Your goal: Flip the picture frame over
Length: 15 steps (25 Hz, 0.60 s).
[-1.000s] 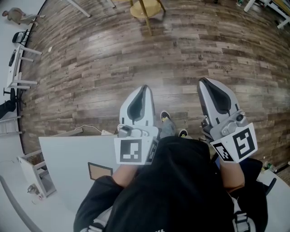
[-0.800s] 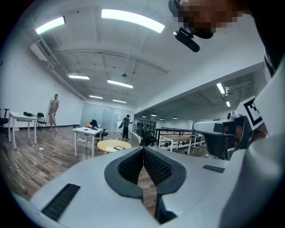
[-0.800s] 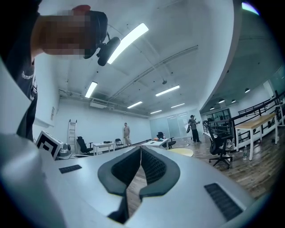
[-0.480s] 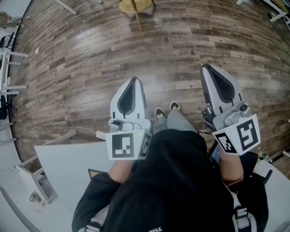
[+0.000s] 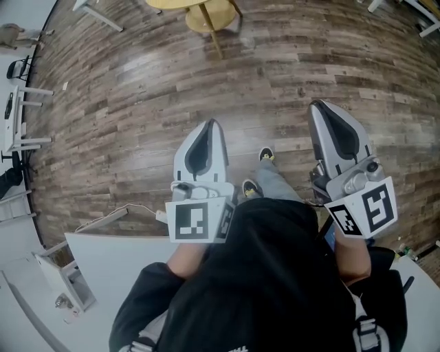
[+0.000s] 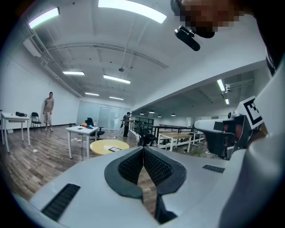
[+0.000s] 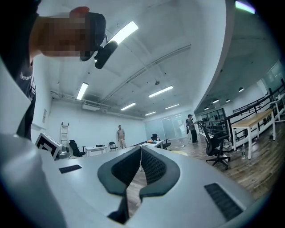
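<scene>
No picture frame shows in any view now. In the head view my left gripper (image 5: 212, 125) and right gripper (image 5: 320, 106) are held side by side over the wooden floor, pointing away from the person's body. Both are shut, with their dark pads touching at the tips and nothing between them. The left gripper view (image 6: 143, 149) and the right gripper view (image 7: 140, 149) look level across a large room. The white table (image 5: 103, 268) lies at the lower left, partly under the person's left arm.
A round yellow table (image 5: 199, 10) stands far ahead on the floor. White desks (image 5: 17, 103) line the left edge. A cable (image 5: 130, 210) runs along the white table's far edge. The person's shoes (image 5: 251, 185) show between the grippers. People stand far off in the room.
The person is walking and both grippers travel along, still shut. The brown picture frame seen on the white table a second ago has gone out of sight behind the left arm.
</scene>
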Motion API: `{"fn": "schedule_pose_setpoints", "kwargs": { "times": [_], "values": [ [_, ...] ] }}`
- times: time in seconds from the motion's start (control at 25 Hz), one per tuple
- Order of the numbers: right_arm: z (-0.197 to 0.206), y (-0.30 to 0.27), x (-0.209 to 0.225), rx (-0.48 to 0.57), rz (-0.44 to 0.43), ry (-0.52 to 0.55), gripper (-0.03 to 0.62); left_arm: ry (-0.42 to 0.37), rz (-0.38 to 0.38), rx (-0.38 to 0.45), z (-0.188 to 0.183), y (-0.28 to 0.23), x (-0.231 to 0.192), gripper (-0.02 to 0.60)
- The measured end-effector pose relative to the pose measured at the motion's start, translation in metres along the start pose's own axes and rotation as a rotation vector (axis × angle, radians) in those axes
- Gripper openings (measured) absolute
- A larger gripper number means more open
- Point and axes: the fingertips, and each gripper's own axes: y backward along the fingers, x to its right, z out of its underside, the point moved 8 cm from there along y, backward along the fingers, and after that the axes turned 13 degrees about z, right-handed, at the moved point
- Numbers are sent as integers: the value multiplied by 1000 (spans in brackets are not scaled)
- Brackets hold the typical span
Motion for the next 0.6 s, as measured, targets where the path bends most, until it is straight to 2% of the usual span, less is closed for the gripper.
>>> {"fn": "schedule_pose_setpoints", "kwargs": {
  "times": [0.28, 0.6],
  "values": [
    [-8, -45, 57, 45, 0, -20, 17, -39, -6, -4, -17, -74, -4, 23],
    [3, -81, 75, 14, -30, -40, 17, -49, -20, -10, -24, -113, -17, 23]
  ]
}}
